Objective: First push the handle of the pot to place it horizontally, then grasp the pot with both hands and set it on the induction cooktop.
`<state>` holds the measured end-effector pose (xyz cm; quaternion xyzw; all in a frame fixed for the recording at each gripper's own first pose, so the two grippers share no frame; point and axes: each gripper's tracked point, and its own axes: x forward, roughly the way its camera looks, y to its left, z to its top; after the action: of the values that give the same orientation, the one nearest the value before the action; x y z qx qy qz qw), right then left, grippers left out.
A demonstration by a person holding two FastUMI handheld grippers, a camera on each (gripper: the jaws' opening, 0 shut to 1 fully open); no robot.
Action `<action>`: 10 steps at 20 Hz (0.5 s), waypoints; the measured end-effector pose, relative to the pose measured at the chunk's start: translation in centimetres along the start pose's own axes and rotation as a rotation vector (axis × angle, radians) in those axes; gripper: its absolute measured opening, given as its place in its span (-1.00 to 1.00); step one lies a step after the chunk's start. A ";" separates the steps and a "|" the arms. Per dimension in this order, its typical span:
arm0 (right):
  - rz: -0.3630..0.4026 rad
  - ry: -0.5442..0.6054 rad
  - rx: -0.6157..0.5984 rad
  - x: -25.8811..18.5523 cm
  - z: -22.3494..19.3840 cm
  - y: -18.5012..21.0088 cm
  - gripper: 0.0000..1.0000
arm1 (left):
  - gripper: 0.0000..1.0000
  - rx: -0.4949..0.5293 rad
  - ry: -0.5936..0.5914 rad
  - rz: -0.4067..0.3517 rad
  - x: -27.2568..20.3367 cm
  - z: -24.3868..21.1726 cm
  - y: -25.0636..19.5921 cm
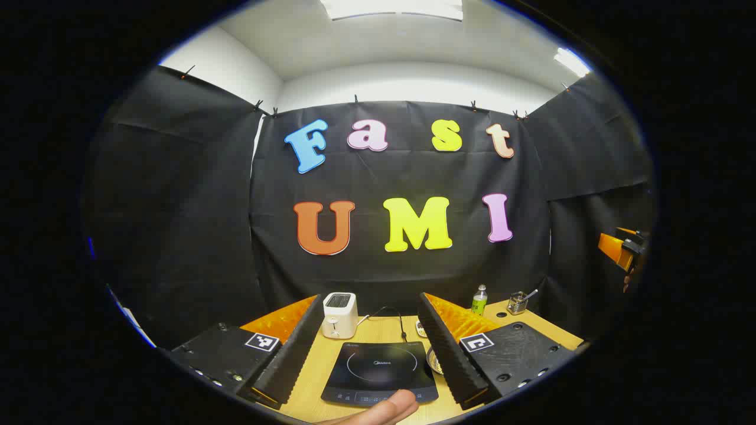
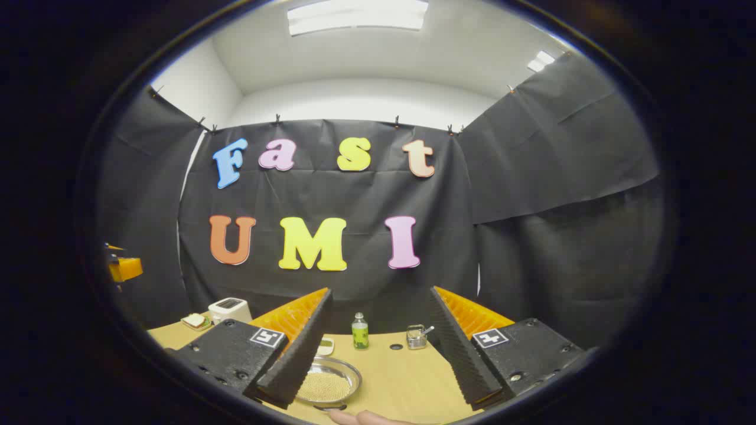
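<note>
The pot [image 2: 328, 382] is a shallow metal pan with yellowish grains in it. In the right gripper view it sits on the wooden table, low down and partly behind the left finger. A dark stub at its near rim may be the handle. My right gripper [image 2: 381, 290] is open above the table with nothing between its fingers. The black induction cooktop [image 1: 381, 372] lies flat between the fingers of my left gripper [image 1: 372, 298], which is open and holds nothing. A bit of metal rim, likely the pot [image 1: 434, 361], peeks out to the right of the cooktop.
A white toaster [image 1: 339, 316] stands behind the cooktop with a cable beside it. A green bottle [image 2: 359, 330] and a metal cup [image 2: 416, 336] stand at the table's back. A plate with bread [image 2: 195, 320] lies far left. A person's fingertip [image 1: 384, 410] shows at the bottom.
</note>
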<state>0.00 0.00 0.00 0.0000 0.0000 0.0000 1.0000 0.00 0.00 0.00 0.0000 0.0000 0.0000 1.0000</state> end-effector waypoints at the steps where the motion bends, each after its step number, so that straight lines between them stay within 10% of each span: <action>1: 0.000 -0.004 -0.001 -0.1 0.1 0.0 1.00 | 0.90 -0.001 -0.002 -0.009 -0.1 0.0 -0.2; 10: 0.016 -0.015 0.002 -0.6 0.3 -0.1 1.00 | 0.90 -0.001 -0.018 -0.027 -0.6 0.3 -0.7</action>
<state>-0.58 -0.14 0.29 0.0009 -0.0074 0.0078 0.9999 -0.64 -0.72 0.25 -0.0003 -0.0092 -0.0136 0.9999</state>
